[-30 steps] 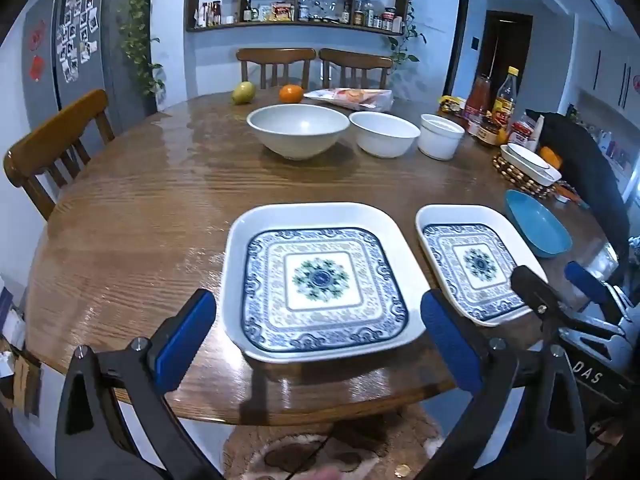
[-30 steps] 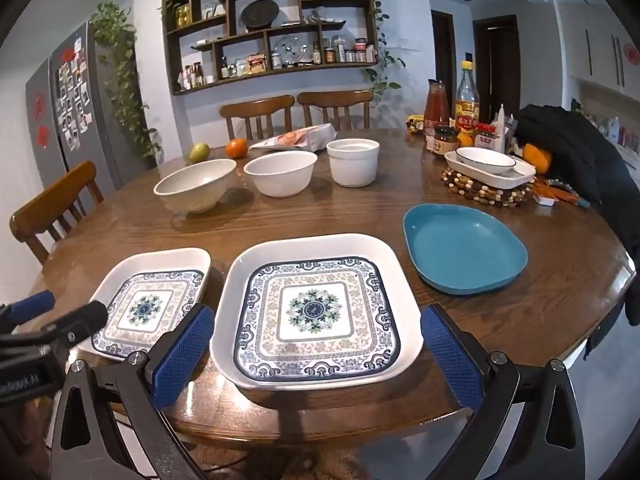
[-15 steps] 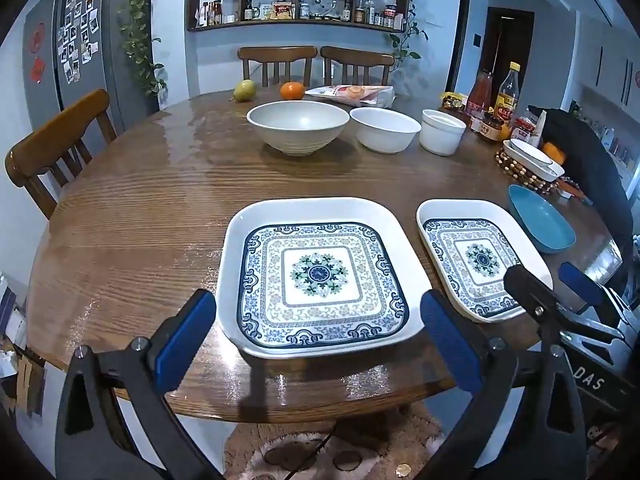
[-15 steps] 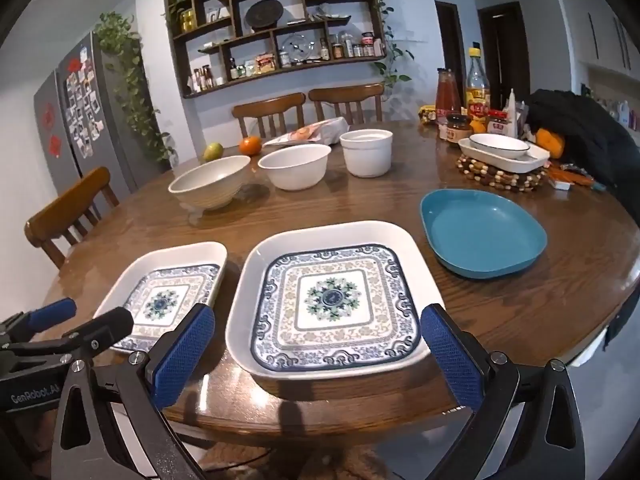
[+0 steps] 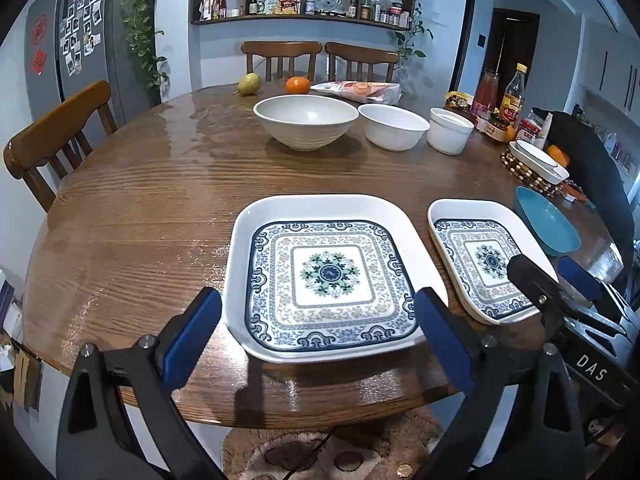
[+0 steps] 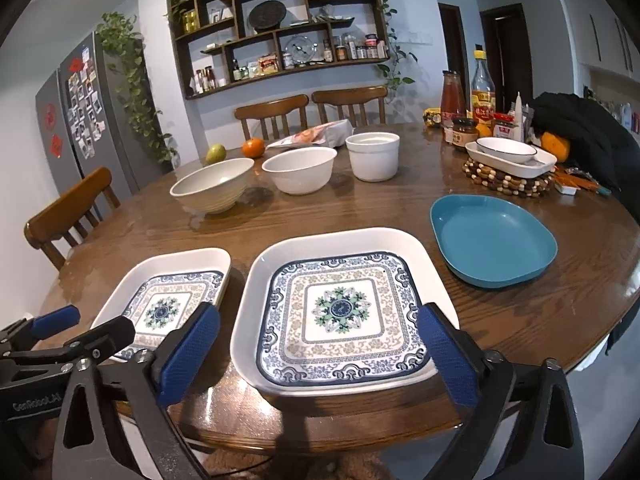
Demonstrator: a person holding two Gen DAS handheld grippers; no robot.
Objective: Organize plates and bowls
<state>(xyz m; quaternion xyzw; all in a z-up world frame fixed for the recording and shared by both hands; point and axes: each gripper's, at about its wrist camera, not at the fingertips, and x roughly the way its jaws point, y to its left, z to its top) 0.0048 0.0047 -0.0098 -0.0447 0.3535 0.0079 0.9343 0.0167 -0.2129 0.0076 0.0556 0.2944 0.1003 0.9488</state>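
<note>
Fridge (image 6: 68, 120) bears red stickers; left tool (image 6: 60, 344) reads "GenRobot.AI".

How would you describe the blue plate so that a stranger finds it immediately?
Start at the round wooden table. Near its front edge lie two white plates with blue patterns; the blue plate lies to the right of them. It alone is plain turquoise, with no pattern.

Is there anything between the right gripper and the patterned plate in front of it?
Nothing visible. The right gripper is open, its fingers flanking the near edge of the patterned plate, with only bare table between.
</note>
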